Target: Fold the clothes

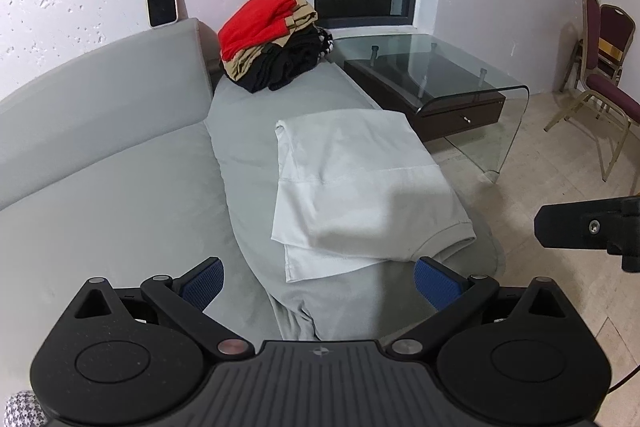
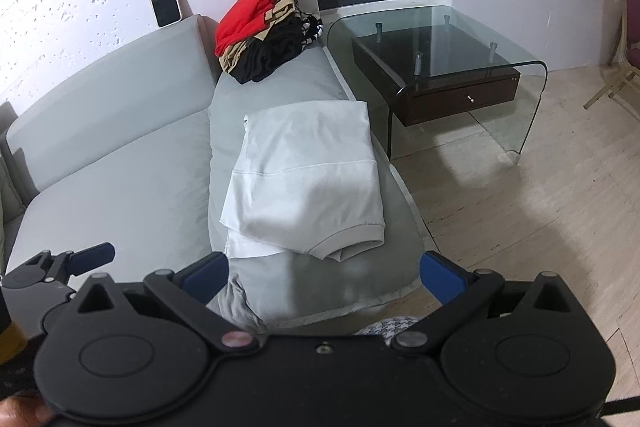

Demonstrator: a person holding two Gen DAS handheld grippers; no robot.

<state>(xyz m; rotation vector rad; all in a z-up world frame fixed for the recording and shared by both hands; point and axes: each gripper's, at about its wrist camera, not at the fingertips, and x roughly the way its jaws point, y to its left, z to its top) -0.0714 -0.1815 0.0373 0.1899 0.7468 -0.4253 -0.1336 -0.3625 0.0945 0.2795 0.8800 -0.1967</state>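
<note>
Left gripper (image 1: 316, 281) — black plastic body, ribbed centre plate, round side discs, silver pivot pins, blue textured pads (image 1: 436, 283), right gripper (image 2: 322, 277) alike — central screw, black cable.

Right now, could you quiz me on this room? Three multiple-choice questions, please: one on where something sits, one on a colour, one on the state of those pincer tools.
1. Where does the white garment lie?
A. on the grey sofa
B. on the glass table
C. on the floor

2. What colour tops the clothes pile?
A. blue
B. red
C. green

3. How are both grippers?
A. shut on cloth
B. open, holding nothing
C. out of sight

Answers: 1 A, it rests on the seat cushion. 2 B, a red piece lies uppermost. 3 B, the left gripper and right gripper stand spread, empty.
</note>
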